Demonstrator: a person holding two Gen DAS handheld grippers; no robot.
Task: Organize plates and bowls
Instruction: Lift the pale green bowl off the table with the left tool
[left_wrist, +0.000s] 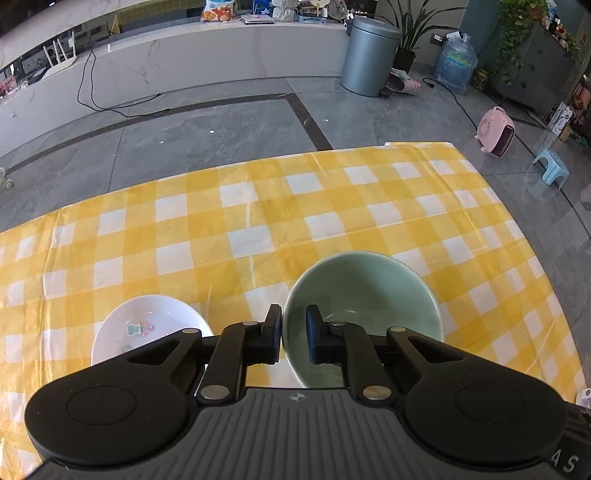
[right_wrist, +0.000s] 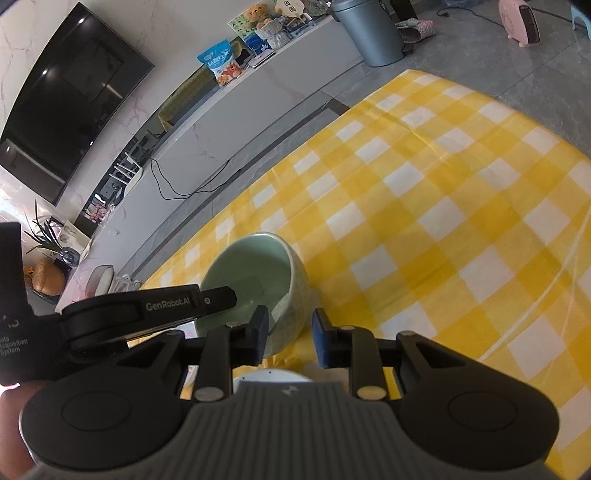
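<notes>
A pale green bowl (left_wrist: 369, 302) stands on the yellow checked tablecloth (left_wrist: 258, 221). My left gripper (left_wrist: 293, 332) is shut on its left rim, one finger outside the wall and one inside. A white plate (left_wrist: 147, 321) with a small cartoon print lies just left of the bowl, partly hidden by the gripper. In the right wrist view the bowl (right_wrist: 255, 266) is straight ahead, and the left gripper's finger (right_wrist: 218, 297) reaches in from the left. My right gripper (right_wrist: 290, 334) is open; the bowl's near wall shows between its fingers, and the right pad is clear of it. A white dish edge (right_wrist: 273, 377) peeks out below it.
The cloth (right_wrist: 443, 221) stretches far to the right and beyond the bowl. Past the table's far edge are a grey bin (left_wrist: 369, 55), a pink heater (left_wrist: 496, 129) and a blue stool (left_wrist: 550, 166) on the floor. A hand (right_wrist: 11, 410) shows at the lower left.
</notes>
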